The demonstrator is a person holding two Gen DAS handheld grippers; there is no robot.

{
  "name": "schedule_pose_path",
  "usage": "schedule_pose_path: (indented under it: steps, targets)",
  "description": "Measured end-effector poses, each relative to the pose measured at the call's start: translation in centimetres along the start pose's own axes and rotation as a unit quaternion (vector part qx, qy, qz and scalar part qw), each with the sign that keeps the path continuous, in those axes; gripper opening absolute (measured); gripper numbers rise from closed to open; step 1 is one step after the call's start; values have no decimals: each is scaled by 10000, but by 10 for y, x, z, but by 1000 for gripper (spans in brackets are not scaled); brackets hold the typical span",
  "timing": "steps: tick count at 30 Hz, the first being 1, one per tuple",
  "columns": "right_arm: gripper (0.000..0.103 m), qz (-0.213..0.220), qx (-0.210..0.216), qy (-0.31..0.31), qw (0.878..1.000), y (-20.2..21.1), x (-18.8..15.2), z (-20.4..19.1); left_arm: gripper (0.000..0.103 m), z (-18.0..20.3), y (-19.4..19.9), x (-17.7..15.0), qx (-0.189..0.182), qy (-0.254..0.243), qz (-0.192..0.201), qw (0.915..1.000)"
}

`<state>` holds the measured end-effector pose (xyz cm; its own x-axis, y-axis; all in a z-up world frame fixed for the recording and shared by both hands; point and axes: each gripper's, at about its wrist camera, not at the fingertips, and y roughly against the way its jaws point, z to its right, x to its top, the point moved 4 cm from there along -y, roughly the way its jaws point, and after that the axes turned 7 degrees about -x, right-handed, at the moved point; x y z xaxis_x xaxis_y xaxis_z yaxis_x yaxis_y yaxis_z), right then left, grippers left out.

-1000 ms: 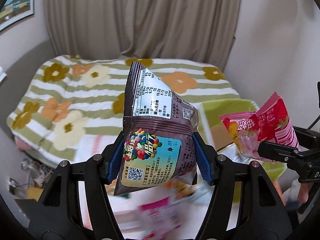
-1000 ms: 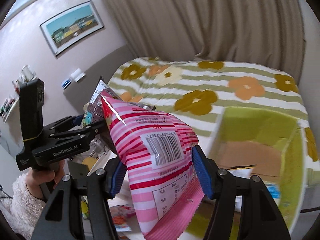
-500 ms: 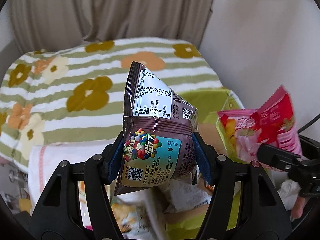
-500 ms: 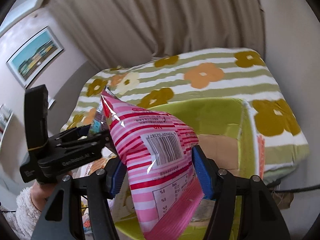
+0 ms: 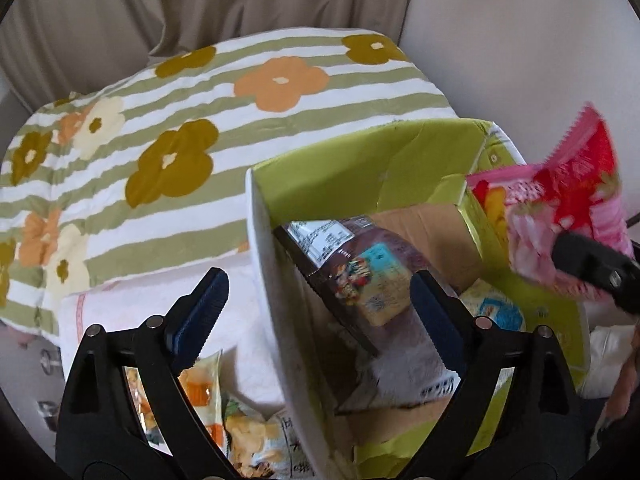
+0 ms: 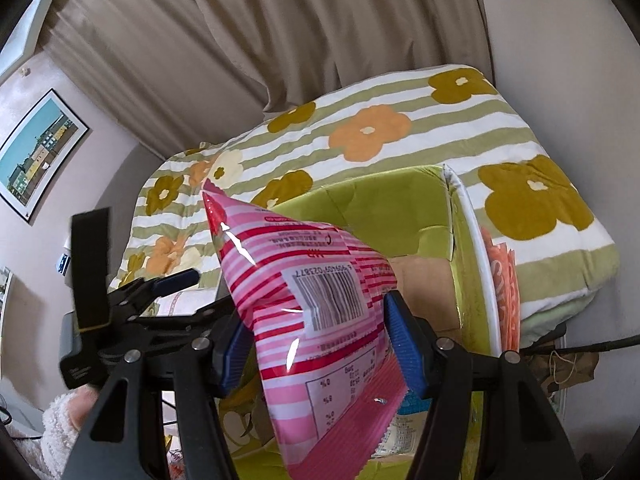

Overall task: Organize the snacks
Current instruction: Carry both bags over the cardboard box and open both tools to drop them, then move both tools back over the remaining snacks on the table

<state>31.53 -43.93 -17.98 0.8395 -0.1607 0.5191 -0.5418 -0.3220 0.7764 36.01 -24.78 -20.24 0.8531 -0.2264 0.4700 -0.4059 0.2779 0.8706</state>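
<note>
The left gripper (image 5: 316,312) was seen with jaws opening, nothing pressed between them; the brown candy bag (image 5: 360,272) lay tilted inside the green box (image 5: 360,160). Beyond, the pink striped bag (image 6: 316,304) was clamped by the right gripper (image 6: 316,348) over the box, the flowered bed (image 5: 240,100) behind

My pink striped snack bag (image 6: 320,300) carries a barcode with upside-down digits — they look like 6 909409 023877, though I can't be sure — and a small table where only "%0" shows. The brown bag (image 5: 360,276) in the green box (image 5: 360,160) has a printed table — too blurred to read.
</note>
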Motion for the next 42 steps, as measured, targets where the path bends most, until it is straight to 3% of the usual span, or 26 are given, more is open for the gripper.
schedule_pose_path:
  steps: [13, 14, 17, 20, 29, 37, 42]
  targets:
    - [60, -114, -448, -128, 9989, -29, 16, 5, 92, -4, 23, -16, 46, -98, 183, 9998]
    - [65, -105, -540, -128, 9984, -30, 17, 6, 92, -4, 23, -17, 28, -98, 178, 9998]
    - [102, 88, -590, -156, 9981, -28, 14, 6, 92, -4, 24, -18, 47, -97, 167, 9998]
    - [102, 26, -446, -148, 9989, -25, 6, 7, 92, -5, 27, -20, 51, -55, 179, 9998]
    - [102, 11, -558, 109, 9984, 5, -11, 2, 92, 5, 53, -29, 69, -13, 386, 9992]
    - [102, 166, -224, 562, 9980, 50, -17, -28, 92, 20, 115, -36, 251, 25, 948, 9952]
    - [102, 144, 37, 1243, 9921, 66, -35, -62, 92, 2, 156, -59, 588, 334, 1202, 9904]
